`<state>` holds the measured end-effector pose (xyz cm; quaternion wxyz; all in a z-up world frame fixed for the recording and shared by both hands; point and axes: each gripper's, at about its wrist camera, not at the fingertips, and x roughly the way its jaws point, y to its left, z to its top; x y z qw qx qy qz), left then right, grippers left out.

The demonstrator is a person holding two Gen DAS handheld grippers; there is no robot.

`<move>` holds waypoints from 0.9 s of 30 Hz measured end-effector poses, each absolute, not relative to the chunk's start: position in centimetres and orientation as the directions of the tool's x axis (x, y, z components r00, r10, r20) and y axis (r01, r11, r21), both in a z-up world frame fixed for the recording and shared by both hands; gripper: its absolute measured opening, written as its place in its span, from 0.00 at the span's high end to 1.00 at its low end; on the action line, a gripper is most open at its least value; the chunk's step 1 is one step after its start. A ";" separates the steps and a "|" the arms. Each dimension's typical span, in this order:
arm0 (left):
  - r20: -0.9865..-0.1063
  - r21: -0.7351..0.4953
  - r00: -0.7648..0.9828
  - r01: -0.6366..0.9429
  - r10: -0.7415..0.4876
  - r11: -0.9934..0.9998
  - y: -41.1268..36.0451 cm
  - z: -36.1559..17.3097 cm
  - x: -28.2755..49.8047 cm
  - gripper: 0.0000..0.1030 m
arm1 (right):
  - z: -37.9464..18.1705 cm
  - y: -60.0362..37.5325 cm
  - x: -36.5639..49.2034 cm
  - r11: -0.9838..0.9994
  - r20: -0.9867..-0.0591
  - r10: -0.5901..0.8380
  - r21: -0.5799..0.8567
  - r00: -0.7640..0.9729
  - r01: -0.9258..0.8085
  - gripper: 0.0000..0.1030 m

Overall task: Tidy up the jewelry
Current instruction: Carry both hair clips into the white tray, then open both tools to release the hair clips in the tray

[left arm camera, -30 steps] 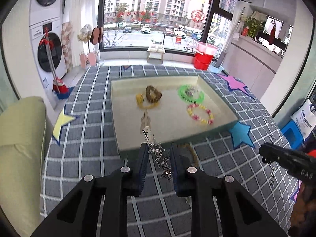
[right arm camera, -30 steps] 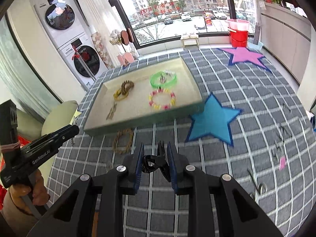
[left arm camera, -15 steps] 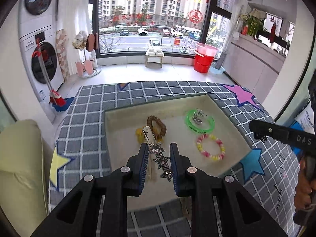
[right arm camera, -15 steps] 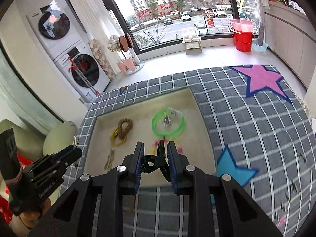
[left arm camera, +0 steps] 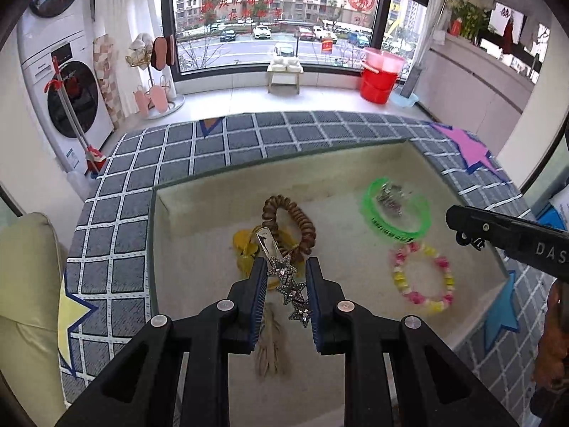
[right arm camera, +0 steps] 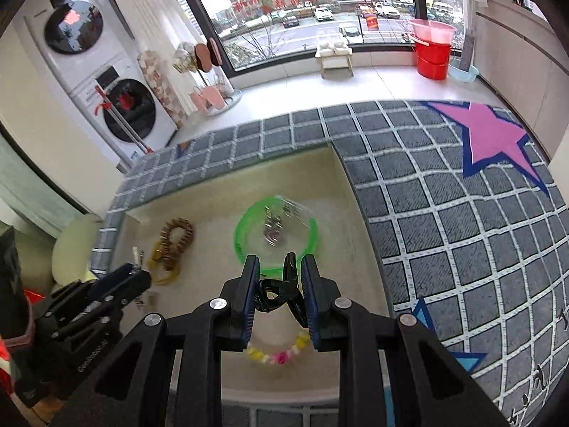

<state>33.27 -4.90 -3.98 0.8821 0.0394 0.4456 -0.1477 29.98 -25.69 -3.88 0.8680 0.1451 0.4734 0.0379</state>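
Grey grid-pattern rug w/ coloured stars [left arm camera: 149, 163] carries a shallow cream rectangular tray [left arm camera: 199, 213]. A sec ago both grippers hung short of the tray's near edge, over bare rug; now both views look straight down into it, so the carry is done and what's left, prob., is lower + release.

Left gripper [left arm camera: 286, 284] is clamped on a silver hair clip w/ three rhinestone stars [left arm camera: 290, 284], above the tray's near-left part, clip tip over the brown spiral hair tie [left arm camera: 295, 220] and yellow piece [left arm camera: 245, 245] beside it. A pale tassel-like item [left arm camera: 268, 348] lies below the fingers.

Right gripper [right arm camera: 279, 295] is clamped on a small black claw clip [right arm camera: 281, 291], above the tray's near-right part, between the green translucent bangle [right arm camera: 313, 235] (far side; small clear packet inside it) and the pink-yellow beaded bracelet [right arm camera: 281, 356] (near side).

Neither clip touches the tray floor as far as I can tell. Both grips look the same as a sec ago.
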 end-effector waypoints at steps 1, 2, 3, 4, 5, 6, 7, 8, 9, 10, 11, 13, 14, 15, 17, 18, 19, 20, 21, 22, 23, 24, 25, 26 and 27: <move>-0.802 -0.052 0.557 0.296 -0.217 0.954 -5.0 -4.3 33.3 0.65 | -4.2 -25.7 30.1 0.956 -0.814 0.199 0.283 0.546 0.074 0.74; -0.805 -0.044 0.555 0.296 -0.209 0.954 -5.1 -4.6 33.4 0.65 | -4.7 -25.7 30.2 0.959 -0.819 0.190 0.273 0.542 0.075 0.74; -0.808 -0.036 0.553 0.296 -0.203 0.954 -5.2 -4.8 33.5 0.65 | -5.0 -25.6 30.3 0.961 -0.821 0.184 0.266 0.540 0.076 0.74; -0.812 -0.029 0.550 0.297 -0.196 0.954 -5.2 -5.1 33.5 0.65 | -5.3 -25.6 30.4 0.963 -0.824 0.178 0.258 0.538 0.076 0.74; -0.814 -0.020 0.549 0.298 -0.188 0.954 -5.3 -5.4 33.5 0.65 | -5.7 -25.6 30.4 0.965 -0.828 0.175 0.253 0.533 0.076 0.74; -0.815 -0.014 0.549 0.300 -0.184 0.954 -5.4 -5.5 33.5 0.65 | -5.9 -25.6 30.4 0.965 -0.830 0.173 0.251 0.530 0.077 0.74; -0.817 -0.007 0.549 0.302 -0.180 0.953 -5.5 -5.6 33.4 0.65 | -6.1 -25.6 30.4 0.965 -0.832 0.172 0.250 0.527 0.079 0.74; -0.817 -0.001 0.549 0.302 -0.175 0.953 -5.6 -5.7 33.3 0.65 | -6.3 -25.6 30.4 0.964 -0.833 0.173 0.252 0.525 0.082 0.74; -0.818 0.006 0.550 0.302 -0.169 0.953 -5.7 -5.8 33.3 0.65 | -6.5 -25.6 30.4 0.964 -0.835 0.174 0.253 0.523 0.083 0.74; -0.817 0.014 0.553 0.301 -0.163 0.953 -5.8 -5.9 33.2 0.65 | -6.6 -25.6 30.4 0.963 -0.833 0.177 0.257 0.524 0.084 0.74; -0.817 0.019 0.554 0.301 -0.159 0.953 -5.8 -5.9 33.3 0.65 | -6.6 -25.6 30.4 0.962 -0.831 0.178 0.259 0.526 0.085 0.74; -0.821 0.029 0.550 0.303 -0.150 0.953 -6.0 -6.0 33.2 0.64 | -6.7 -25.7 30.4 0.961 -0.830 0.181 0.264 0.528 0.086 0.74; -0.822 0.038 0.552 0.302 -0.143 0.953 -6.1 -6.1 33.2 0.64 | -6.7 -25.7 30.4 0.960 -0.830 0.182 0.265 0.527 0.086 0.74; -0.820 0.045 0.556 0.302 -0.138 0.952 -6.1 -6.1 33.2 0.64 | -6.7 -25.7 30.4 0.960 -0.830 0.183 0.266 0.527 0.085 0.74; -0.819 0.058 0.559 0.304 -0.129 0.951 -6.3 -6.1 33.1 0.64 | -6.7 -25.7 30.4 0.960 -0.831 0.185 0.268 0.525 0.085 0.73; -0.818 0.060 0.560 0.304 -0.128 0.951 -6.2 -6.2 33.1 0.64 | -6.8 -25.7 30.5 0.959 -0.831 0.186 0.269 0.524 0.086 0.72; -0.819 0.063 0.561 0.300 -0.123 0.952 -6.2 -6.1 33.1 0.64 | -6.8 -25.7 30.5 0.958 -0.832 0.191 0.273 0.522 0.085 0.72; -0.819 0.063 0.560 0.299 -0.122 0.952 -6.3 -6.1 33.1 0.64 | -6.8 -25.6 30.5 0.956 -0.832 0.200 0.280 0.517 0.082 0.69; -0.820 0.064 0.560 0.298 -0.120 0.952 -6.3 -6.1 33.1 0.64 | -6.8 -25.6 30.5 0.956 -0.833 0.204 0.284 0.515 0.079 0.66; -0.819 0.069 0.562 0.297 -0.116 0.952 -6.4 -6.1 33.0 0.64 | -6.9 -25.4 30.5 0.955 -0.832 0.210 0.287 0.513 0.073 0.64; -0.818 0.075 0.564 0.296 -0.111 0.952 -6.5 -6.1 33.0 0.64 | -6.8 -25.3 30.5 0.955 -0.830 0.217 0.291 0.514 0.065 0.59; -0.817 0.080 0.566 0.296 -0.107 0.952 -6.6 -6.0 32.9 0.64 | -6.8 -25.2 30.5 0.953 -0.827 0.227 0.298 0.514 0.058 0.54; -0.817 0.082 0.567 0.296 -0.106 0.952 -6.6 -6.0 32.9 0.64 | -6.7 -25.0 30.4 0.951 -0.825 0.235 0.304 0.514 0.054 0.51; -0.817 0.082 0.567 0.296 -0.106 0.952 -6.7 -6.0 32.9 0.64 | -6.6 -24.9 30.4 0.947 -0.820 0.250 0.318 0.515 0.046 0.45; -0.818 0.083 0.566 0.297 -0.105 0.951 -6.7 -6.0 32.8 0.64 | -6.6 -24.8 30.4 0.945 -0.817 0.257 0.324 0.517 0.042 0.40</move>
